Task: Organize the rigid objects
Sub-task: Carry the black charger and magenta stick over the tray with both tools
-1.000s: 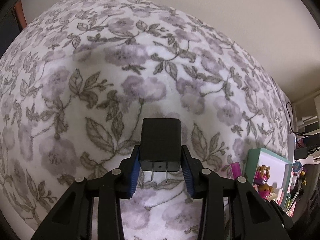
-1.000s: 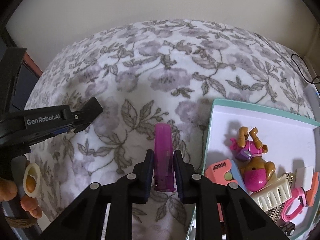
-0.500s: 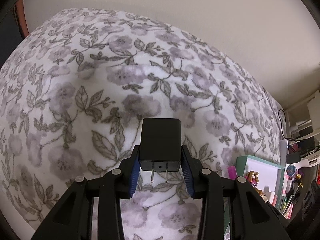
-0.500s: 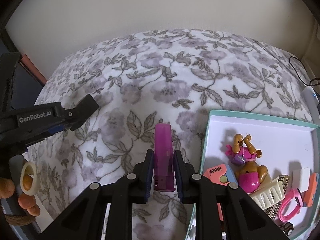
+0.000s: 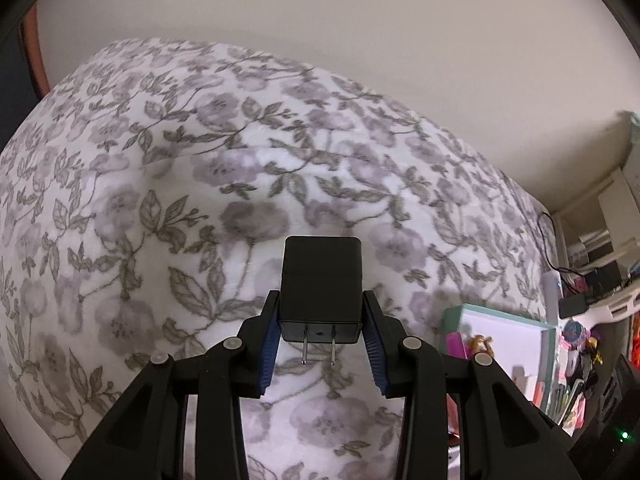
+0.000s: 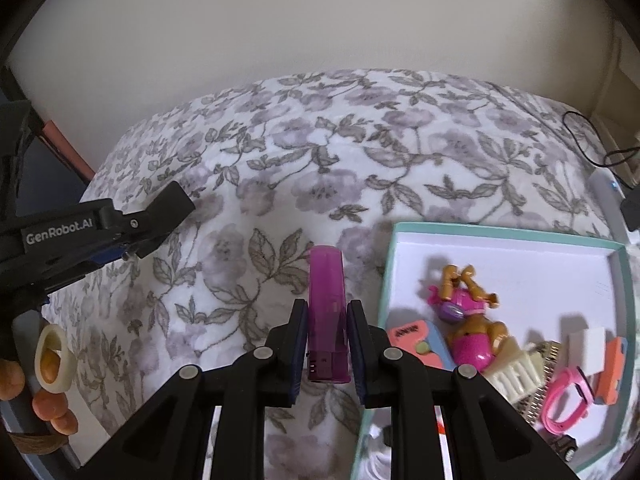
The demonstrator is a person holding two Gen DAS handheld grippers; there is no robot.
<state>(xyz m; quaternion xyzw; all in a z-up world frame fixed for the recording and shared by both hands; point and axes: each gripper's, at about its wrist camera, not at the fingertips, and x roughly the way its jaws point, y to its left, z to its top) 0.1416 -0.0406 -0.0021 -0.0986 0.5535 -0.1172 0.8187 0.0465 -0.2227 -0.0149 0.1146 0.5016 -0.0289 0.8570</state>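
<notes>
Left gripper (image 5: pixel 320 340): clamped on a black plug adapter (image 5: pixel 321 286), blue pads against its two sides, prongs pointing back toward the camera; carried clear above the floral bedspread (image 5: pixel 160 208).

Right gripper (image 6: pixel 327 344): clamped on a translucent purple lighter (image 6: pixel 326 308), long axis running away from the camera, also off the cloth and just left of the box.

Teal-rimmed box (image 6: pixel 504 231): sits on the bedspread to the right. Already holds a pink-and-tan toy figure (image 6: pixel 468 316), a coral eraser-like block (image 6: pixel 416 336), a cream comb-like piece (image 6: pixel 516 372), a pink wristband (image 6: pixel 568 404), a white and orange block.

Progress, as judged: well along; several items boxed, two in hand and not yet dropped in, no loose items seen on the cloth.

Obscured: the box's near corner, behind the right gripper; small dark item at its lower edge unreadable; shelf clutter at far right blurred.
</notes>
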